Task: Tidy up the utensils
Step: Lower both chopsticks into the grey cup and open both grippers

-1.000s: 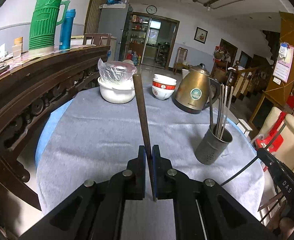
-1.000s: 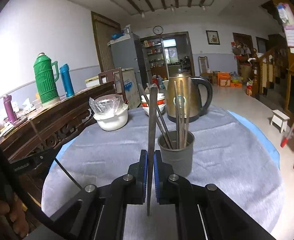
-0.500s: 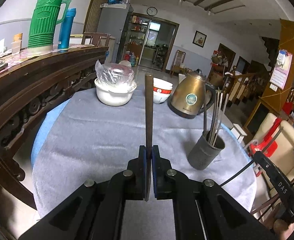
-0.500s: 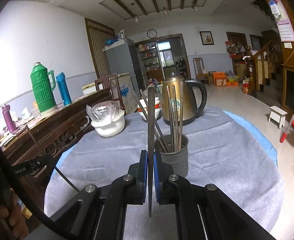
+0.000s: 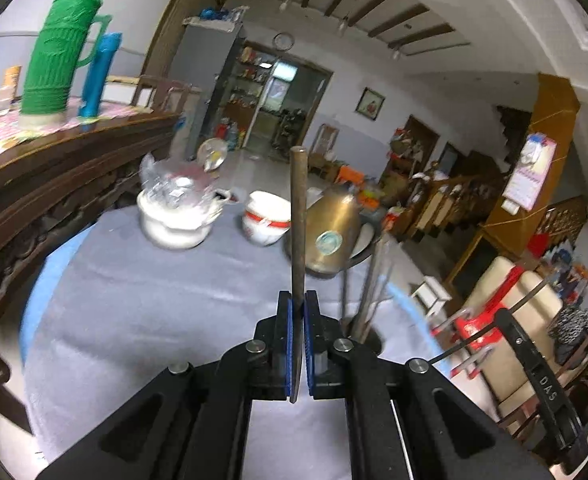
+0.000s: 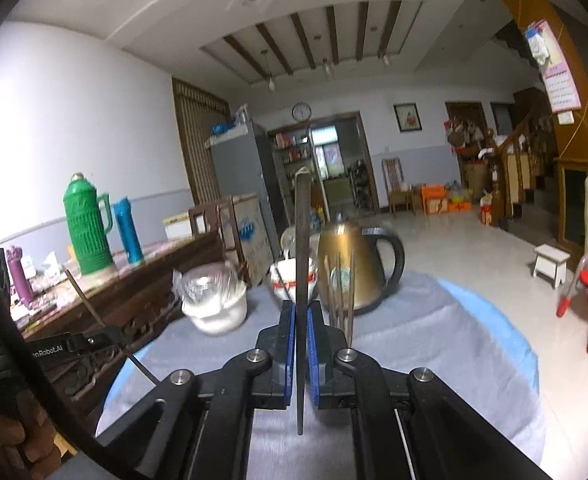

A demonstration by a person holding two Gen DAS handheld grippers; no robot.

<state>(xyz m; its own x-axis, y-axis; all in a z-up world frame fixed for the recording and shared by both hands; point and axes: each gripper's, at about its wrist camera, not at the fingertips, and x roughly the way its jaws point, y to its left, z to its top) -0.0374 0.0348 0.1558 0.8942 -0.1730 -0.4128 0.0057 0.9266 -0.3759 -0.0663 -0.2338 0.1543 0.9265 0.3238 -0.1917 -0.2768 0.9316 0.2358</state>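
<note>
Fingers first: on my left gripper [image 5: 298, 308] the two blue-padded jaws are pinched tight on a brown chopstick [image 5: 298, 216] that stands nearly upright between them, its blunt end rising in front of the brass kettle [image 5: 331, 236]. My right gripper [image 6: 301, 320] is clamped the same way on a second dark chopstick [image 6: 302, 248], also close to vertical, with its lower tip poking out below the pads.

Just beyond the left gripper, slightly to its right, I see the dark holder cup [image 5: 368, 340], mostly hidden behind the finger, with several metal chopsticks [image 5: 374, 284] leaning out of it. In the right wrist view the same sticks [image 6: 340, 296] rise just beside my right pad, in front of the kettle [image 6: 354, 264]; the cup itself is hidden there.

Farther out on the grey tablecloth [image 5: 153, 300] sit a white pot covered in clear plastic [image 5: 175, 216] and a stack of white bowls with a red band [image 5: 265, 220]. On the wooden sideboard [image 5: 65, 152] to the left stand a green thermos [image 5: 65, 44] and a blue flask [image 5: 99, 76].
</note>
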